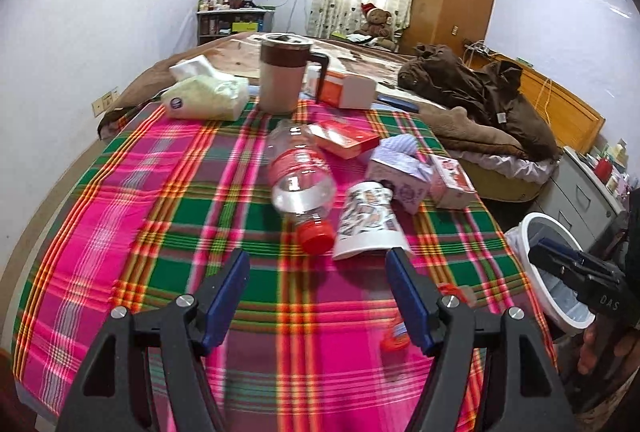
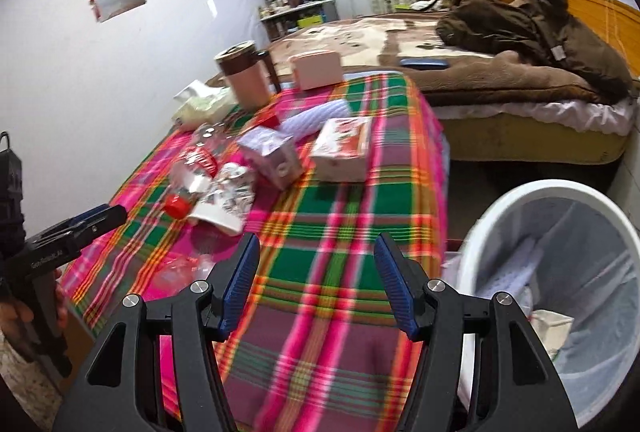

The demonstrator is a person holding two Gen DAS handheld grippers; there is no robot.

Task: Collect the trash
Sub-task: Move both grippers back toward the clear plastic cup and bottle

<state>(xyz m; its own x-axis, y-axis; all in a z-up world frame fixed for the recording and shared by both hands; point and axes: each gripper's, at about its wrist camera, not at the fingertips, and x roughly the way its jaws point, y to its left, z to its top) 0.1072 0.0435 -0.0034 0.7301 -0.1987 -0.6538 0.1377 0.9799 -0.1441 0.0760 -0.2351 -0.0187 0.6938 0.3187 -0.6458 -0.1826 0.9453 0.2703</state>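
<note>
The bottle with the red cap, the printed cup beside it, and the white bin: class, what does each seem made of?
Bottle: clear glossy plastic; the cloth shows through it.
Printed cup: likely paper; matte, white rim, printed wall.
White bin: looks like smooth rigid plastic, lined with a thin translucent bag.

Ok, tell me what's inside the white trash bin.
The trash bin holds a pale plastic liner and some white crumpled paper near the bottom. Anything beneath the liner's folds is covered.
</note>
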